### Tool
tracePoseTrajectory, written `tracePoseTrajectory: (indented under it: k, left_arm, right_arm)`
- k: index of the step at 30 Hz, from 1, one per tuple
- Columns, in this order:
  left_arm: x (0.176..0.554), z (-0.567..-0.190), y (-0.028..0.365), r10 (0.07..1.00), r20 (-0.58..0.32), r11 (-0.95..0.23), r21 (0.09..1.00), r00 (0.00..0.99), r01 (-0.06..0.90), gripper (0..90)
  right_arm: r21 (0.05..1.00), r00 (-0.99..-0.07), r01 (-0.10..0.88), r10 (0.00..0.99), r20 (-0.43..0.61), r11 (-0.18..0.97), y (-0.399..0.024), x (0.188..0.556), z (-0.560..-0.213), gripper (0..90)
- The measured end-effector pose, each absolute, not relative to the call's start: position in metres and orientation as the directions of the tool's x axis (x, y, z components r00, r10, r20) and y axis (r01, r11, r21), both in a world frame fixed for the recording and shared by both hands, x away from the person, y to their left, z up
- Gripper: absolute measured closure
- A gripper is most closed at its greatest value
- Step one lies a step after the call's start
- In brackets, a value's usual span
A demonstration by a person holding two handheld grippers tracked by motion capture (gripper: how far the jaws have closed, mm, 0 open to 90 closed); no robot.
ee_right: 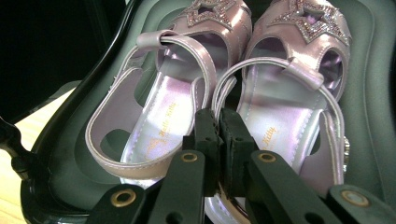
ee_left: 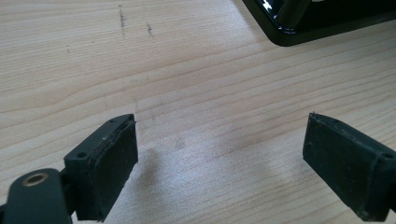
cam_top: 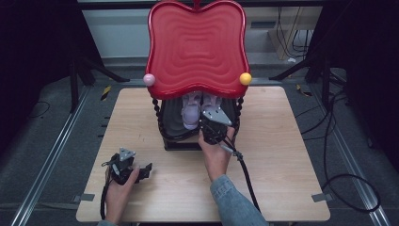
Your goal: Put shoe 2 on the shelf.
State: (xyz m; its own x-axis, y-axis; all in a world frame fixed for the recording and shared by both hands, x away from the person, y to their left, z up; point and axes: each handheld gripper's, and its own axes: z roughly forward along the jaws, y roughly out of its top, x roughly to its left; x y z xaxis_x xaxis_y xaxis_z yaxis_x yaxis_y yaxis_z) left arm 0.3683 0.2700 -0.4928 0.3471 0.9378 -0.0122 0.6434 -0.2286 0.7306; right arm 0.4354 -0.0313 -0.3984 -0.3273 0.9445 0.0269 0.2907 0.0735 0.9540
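A pair of lilac sandals with glittery star fronts lies side by side in the black lower tray (cam_top: 170,120) of a small stand. In the right gripper view the left sandal (ee_right: 154,116) and the right sandal (ee_right: 289,116) have their heels toward me. My right gripper (ee_right: 218,114) is shut, its jaws pressed together over the sandals' inner edges; nothing shows between the pads. From above, the right gripper (cam_top: 205,117) reaches into the tray beside the left sandal (cam_top: 190,110). My left gripper (cam_top: 145,171) rests low on the table, open, with bare wood between its jaws (ee_left: 222,135).
A red apple-shaped upper tray (cam_top: 197,47) overhangs the sandals, with a pink ball (cam_top: 149,79) and a yellow ball (cam_top: 245,78) at its corners. Black twisted posts (cam_top: 157,113) flank the lower tray. The wooden table (cam_top: 282,160) has dark stands and cables around it.
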Motion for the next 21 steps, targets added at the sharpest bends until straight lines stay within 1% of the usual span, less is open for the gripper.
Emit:
tracePoseTrajectory:
  k: [5,7,11,12,14,21]
  left_arm:
    - [0.368,-0.492,0.269,0.936,-0.008,-0.237,0.728,0.352,0.644,9.5]
    - [0.368,-0.492,0.269,0.935,-0.006,-0.239,0.727,0.354,0.644,9.5]
    - [0.368,-0.493,0.269,0.936,-0.006,-0.238,0.728,0.352,0.643,9.5]
    - [0.368,-0.493,0.269,0.936,-0.006,-0.237,0.728,0.352,0.643,9.4]
    - [0.368,-0.493,0.27,0.937,-0.008,-0.234,0.729,0.349,0.644,9.4]
    - [0.368,-0.493,0.269,0.936,0.001,-0.242,0.728,0.353,0.642,8.5]
  right_arm:
    - [0.954,-0.334,0.29,0.942,0.022,0.081,-0.031,0.436,-0.398,86.8]
    - [0.952,-0.337,0.295,0.941,0.023,0.083,-0.031,0.436,-0.397,85.0]
    - [0.954,-0.337,0.285,0.941,0.012,0.09,-0.034,0.433,-0.395,72.1]
    - [0.956,-0.341,0.278,0.94,0.006,0.094,-0.036,0.43,-0.393,66.4]
    - [0.957,-0.347,0.274,0.938,0.004,0.097,-0.038,0.426,-0.39,58.8]
    - [0.958,-0.372,0.257,0.928,-0.023,0.127,-0.05,0.406,-0.388,36.6]
